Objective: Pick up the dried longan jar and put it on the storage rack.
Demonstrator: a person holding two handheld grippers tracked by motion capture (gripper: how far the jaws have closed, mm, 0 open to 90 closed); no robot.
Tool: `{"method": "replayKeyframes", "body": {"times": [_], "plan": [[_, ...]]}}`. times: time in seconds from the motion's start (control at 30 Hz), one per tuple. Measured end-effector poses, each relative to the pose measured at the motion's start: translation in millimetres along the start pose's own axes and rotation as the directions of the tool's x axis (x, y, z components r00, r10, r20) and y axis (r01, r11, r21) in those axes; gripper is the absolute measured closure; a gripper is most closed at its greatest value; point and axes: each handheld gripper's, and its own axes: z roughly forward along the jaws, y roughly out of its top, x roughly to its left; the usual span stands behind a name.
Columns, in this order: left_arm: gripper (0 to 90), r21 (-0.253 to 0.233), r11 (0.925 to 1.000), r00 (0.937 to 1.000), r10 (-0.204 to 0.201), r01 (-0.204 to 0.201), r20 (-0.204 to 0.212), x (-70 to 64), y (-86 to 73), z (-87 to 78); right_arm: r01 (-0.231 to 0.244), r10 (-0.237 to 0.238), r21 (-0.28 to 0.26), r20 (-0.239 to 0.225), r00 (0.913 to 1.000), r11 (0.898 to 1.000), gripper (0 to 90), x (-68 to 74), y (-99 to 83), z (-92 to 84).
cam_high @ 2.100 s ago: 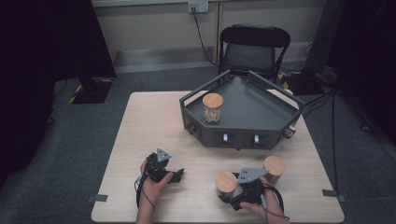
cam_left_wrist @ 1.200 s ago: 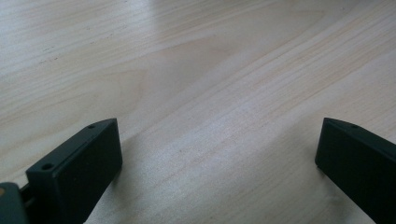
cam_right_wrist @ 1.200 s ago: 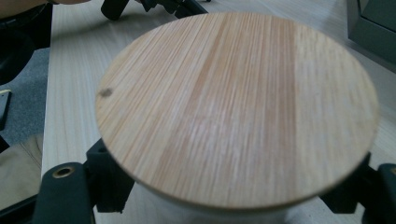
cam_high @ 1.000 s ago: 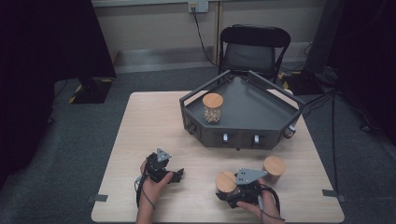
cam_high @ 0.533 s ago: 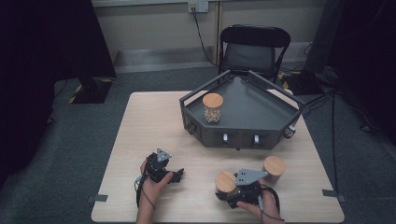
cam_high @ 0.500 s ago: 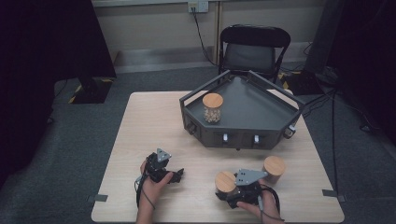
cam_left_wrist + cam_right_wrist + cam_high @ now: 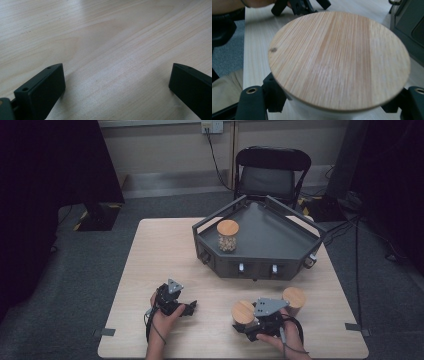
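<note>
A jar with a round bamboo lid [image 7: 243, 312] [image 7: 337, 57] stands near the table's front edge. My right gripper [image 7: 245, 324] [image 7: 334, 106] is shut on its pale body just under the lid, one jaw on each side. A second lidded jar [image 7: 294, 297] stands just right of it. A third jar [image 7: 227, 235] with light contents sits in the dark tray [image 7: 260, 269]. My left gripper [image 7: 188, 308] [image 7: 116, 85] rests at the front left, open, with bare wood between its jaws. The left gripper [image 7: 299, 5] also shows beyond the lid in the right gripper view.
The angular dark tray takes up the far right half of the wooden table [image 7: 165, 250]. A black folding chair [image 7: 270, 170] stands behind the table. Cables [image 7: 357, 250] run down on the right side. A person's forearm [image 7: 227, 5] lies at the front left.
The right hand has edged slightly left against the near jar. The left hand and the other jars have not moved.
</note>
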Motion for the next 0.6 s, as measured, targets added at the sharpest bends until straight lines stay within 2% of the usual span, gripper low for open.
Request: {"method": "replayKeyframes", "body": {"times": [0.37,0.5,0.6], "plan": [[0.2,0.001,1.0,1.0,0.0,0.0,0.0,0.0,0.1,0.0,0.009,-0.009,-0.024,0.013,0.9999,1.0,25.5,-7.8,15.7,-20.6],[0.2,0.0,1.0,1.0,0.0,0.0,0.0,0.0,0.0,0.0,0.013,-0.012,-0.016,0.016,0.9998,1.0,25.5,-11.5,22.8,-25.7],[0.2,0.0,1.0,1.0,-0.001,0.001,0.0,0.0,-0.1,0.0,0.001,0.0,-0.028,0.01,0.9999,1.0,25.6,-15.1,24.4,-28.9]]}}
